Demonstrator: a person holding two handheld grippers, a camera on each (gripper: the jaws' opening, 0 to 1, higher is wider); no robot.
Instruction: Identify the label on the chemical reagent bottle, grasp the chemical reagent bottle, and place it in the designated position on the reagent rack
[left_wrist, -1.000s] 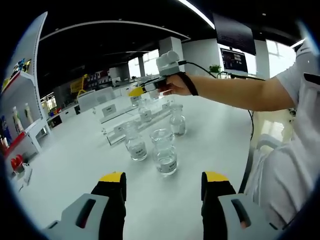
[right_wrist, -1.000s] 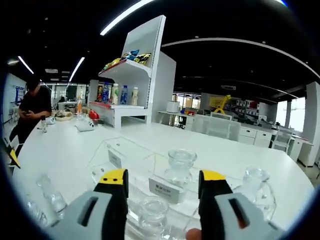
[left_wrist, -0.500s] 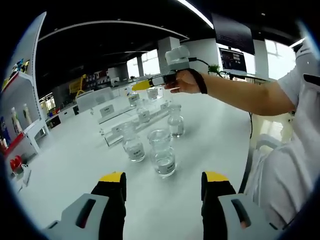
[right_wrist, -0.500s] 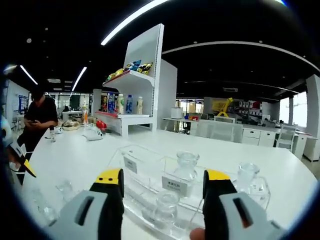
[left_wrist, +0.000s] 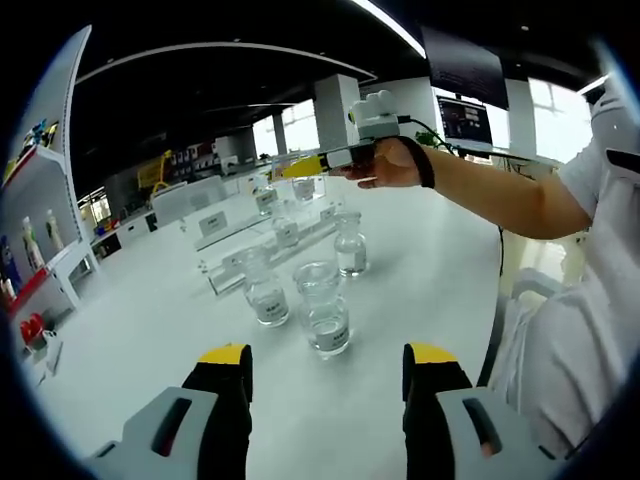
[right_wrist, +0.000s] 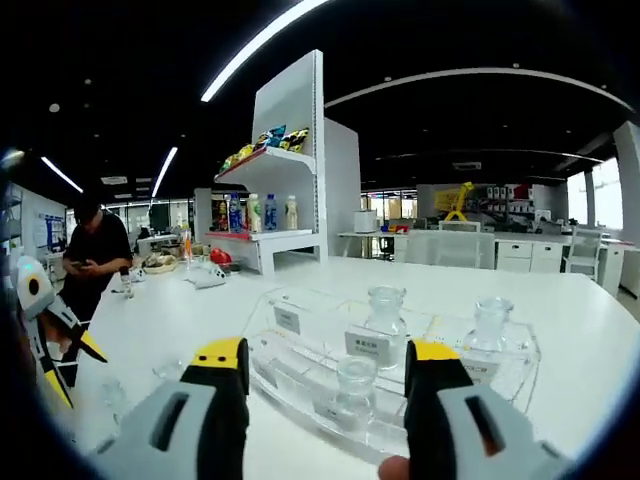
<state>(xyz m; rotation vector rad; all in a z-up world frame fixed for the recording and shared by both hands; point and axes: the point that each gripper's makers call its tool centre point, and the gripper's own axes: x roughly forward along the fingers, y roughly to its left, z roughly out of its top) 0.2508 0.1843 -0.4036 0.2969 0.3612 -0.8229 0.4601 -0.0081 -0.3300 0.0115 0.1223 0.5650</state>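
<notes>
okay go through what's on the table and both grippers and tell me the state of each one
Left gripper: open, empty, low over the table.
Right gripper: open, empty, raised over the rack.
Rack: clear, upright, three bottles in it.
Rack bottles: upright, stoppered.
Nearest bottle: upright, on the table, apart from the rack.
Second bottle: upright, beside it.
Third bottle: upright, stoppered, near the rack.

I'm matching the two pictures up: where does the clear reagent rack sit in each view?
Left gripper view: the clear reagent rack sits left of centre, mid-height, running diagonally.
Right gripper view: the rack spans the lower centre, close up.
Shared landmark: the white shelf unit, far left there, upper centre-left here.
</notes>
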